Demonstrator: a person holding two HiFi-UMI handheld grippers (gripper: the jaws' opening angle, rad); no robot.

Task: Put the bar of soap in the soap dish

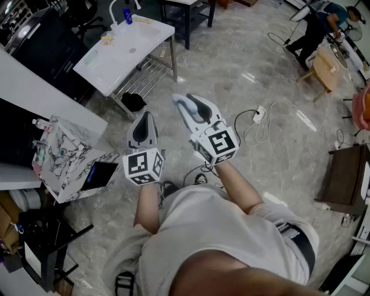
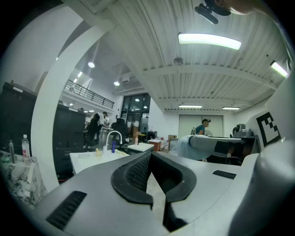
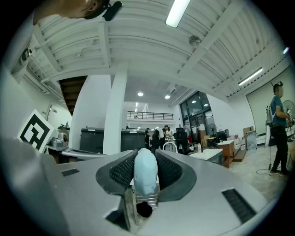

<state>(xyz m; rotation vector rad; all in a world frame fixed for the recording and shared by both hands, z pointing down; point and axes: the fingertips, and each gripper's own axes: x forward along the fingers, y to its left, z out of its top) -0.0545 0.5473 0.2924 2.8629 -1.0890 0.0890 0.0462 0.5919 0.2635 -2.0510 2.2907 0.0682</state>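
no words, brand names or numbers can be read anywhere in these views. the only printed marks are black-and-white square code patterns, not letters: one set on the left cube (image 1: 143, 166) carried by the left gripper (image 1: 147, 118), another on the right cube (image 1: 217, 144) carried by the right gripper (image 1: 185, 104). the blue bottle (image 1: 128, 15) on the white table (image 1: 124, 55) is too small for any label to be made out.

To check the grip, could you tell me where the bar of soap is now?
The bar of soap is clamped in the right gripper, at the head view's centre, just right of the shut left gripper.
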